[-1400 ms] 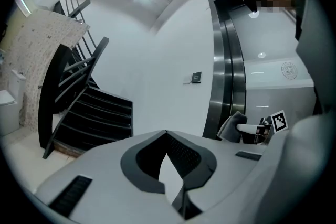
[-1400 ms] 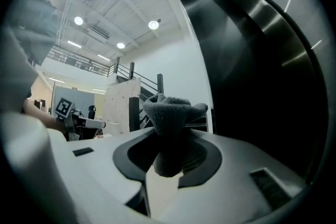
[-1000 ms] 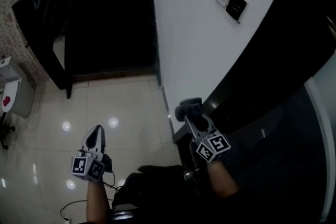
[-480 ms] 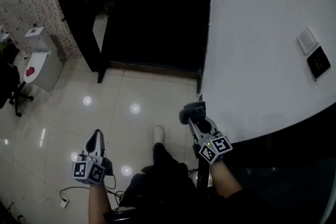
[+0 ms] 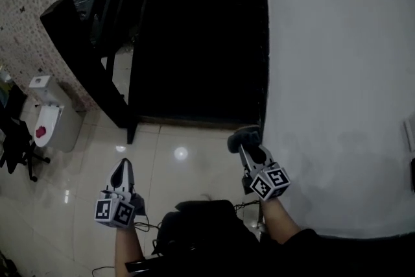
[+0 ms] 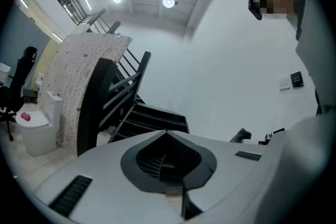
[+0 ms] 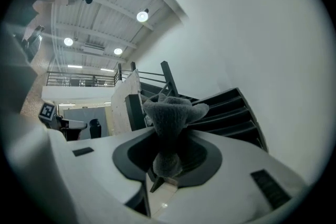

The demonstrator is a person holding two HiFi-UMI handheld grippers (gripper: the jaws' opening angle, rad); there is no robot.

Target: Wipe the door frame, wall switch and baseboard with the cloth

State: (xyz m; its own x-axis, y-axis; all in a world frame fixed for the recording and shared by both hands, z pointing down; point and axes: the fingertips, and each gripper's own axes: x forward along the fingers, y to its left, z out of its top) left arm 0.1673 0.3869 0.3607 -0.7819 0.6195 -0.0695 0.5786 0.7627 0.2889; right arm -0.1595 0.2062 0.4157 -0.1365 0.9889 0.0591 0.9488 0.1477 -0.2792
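A grey cloth [image 5: 244, 135] is bunched in my right gripper [image 5: 245, 144], which is shut on it close to the foot of the white wall [image 5: 337, 61]. In the right gripper view the cloth [image 7: 172, 113] sticks up out of the closed jaws of the right gripper [image 7: 165, 166]. My left gripper [image 5: 122, 167] hangs over the floor tiles, shut with nothing in it; in its own view the left gripper [image 6: 167, 135] points at the wall. The wall switch [image 6: 285, 82] and a black panel [image 6: 297, 78] sit far to the right there. In the head view only a sliver of the switch [image 5: 410, 133] shows at the right edge.
A black staircase [image 5: 201, 42] fills the middle, against the white wall. A patterned panel [image 5: 32, 3] leans at the left, with a white bin [image 5: 52, 123] and a dark office chair [image 5: 16, 146] below it. The glossy tiled floor [image 5: 188, 152] reflects lamps. A cable [image 5: 107, 267] lies near my feet.
The head view has swung left: the switch slid from mid-right to the right edge and the staircase now fills the centre. Both grippers hold their places; the cloth stays gripped.
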